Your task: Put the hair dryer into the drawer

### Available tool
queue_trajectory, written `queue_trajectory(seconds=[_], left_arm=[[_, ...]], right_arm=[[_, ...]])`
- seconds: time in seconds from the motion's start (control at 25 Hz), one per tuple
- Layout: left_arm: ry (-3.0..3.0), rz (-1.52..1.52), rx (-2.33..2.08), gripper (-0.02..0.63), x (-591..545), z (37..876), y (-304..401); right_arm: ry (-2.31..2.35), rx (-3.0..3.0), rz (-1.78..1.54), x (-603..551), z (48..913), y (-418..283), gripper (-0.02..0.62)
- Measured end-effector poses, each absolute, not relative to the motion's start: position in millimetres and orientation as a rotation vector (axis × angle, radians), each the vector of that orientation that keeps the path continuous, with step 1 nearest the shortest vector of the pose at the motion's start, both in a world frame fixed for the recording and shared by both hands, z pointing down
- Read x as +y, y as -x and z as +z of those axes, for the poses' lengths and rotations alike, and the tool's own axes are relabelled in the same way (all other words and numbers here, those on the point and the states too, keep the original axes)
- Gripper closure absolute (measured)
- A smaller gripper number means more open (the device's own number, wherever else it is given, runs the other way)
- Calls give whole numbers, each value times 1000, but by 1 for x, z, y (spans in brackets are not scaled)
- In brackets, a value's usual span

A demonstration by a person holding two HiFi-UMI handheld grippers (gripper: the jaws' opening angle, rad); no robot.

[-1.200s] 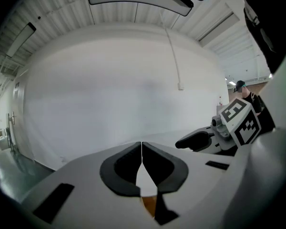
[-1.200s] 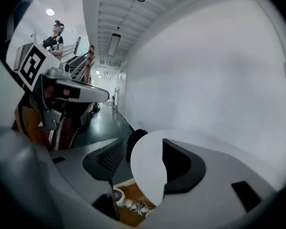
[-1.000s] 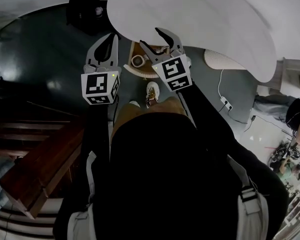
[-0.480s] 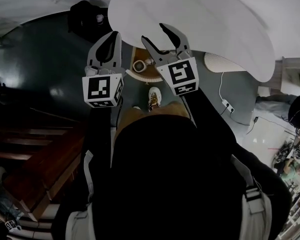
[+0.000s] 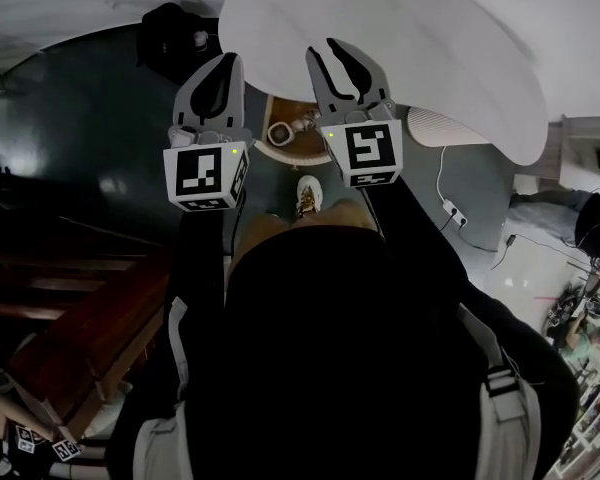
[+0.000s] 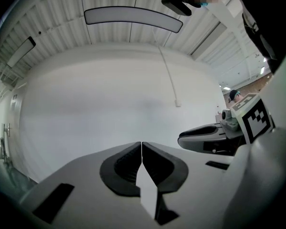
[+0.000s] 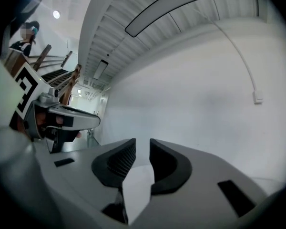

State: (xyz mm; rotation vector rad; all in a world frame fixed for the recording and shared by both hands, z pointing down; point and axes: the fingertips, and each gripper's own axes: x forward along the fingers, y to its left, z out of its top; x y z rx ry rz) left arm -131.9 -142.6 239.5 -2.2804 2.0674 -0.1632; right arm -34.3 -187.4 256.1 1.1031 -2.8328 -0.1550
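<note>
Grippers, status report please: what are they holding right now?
Left gripper shut, empty. Right gripper empty, jaws have just been closing, narrow gap left. No hair dryer or drawer in sight. Both point at white wall.

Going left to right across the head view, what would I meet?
Dark wooden steps → left gripper → right gripper, whose jaws have just been closing with nothing between them → white cable.

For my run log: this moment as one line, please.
left grey gripper: shut, empty | right grey gripper: jaws just closing, narrow gap, empty
</note>
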Motion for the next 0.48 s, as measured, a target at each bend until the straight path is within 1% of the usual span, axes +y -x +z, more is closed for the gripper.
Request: queue_trajectory(seconds=[0.08,0.16,0.24,0.48], left_arm=[[2272,-171,2059,588,-141,239,132],[2258,-198,2045,588,-141,239,130],[2248,-227,2029,588,-141,240,128],[2254,-197,2035,588,-146,239,123]], right_arm=[[-1134,-2835,-151,-188,255,33,535],[-1126,-2847,-155,-186,253,34,557],[-1102,-2853,-156,-184,252,36,568],[-1050,-2854,-163,-181,259,41,569]])
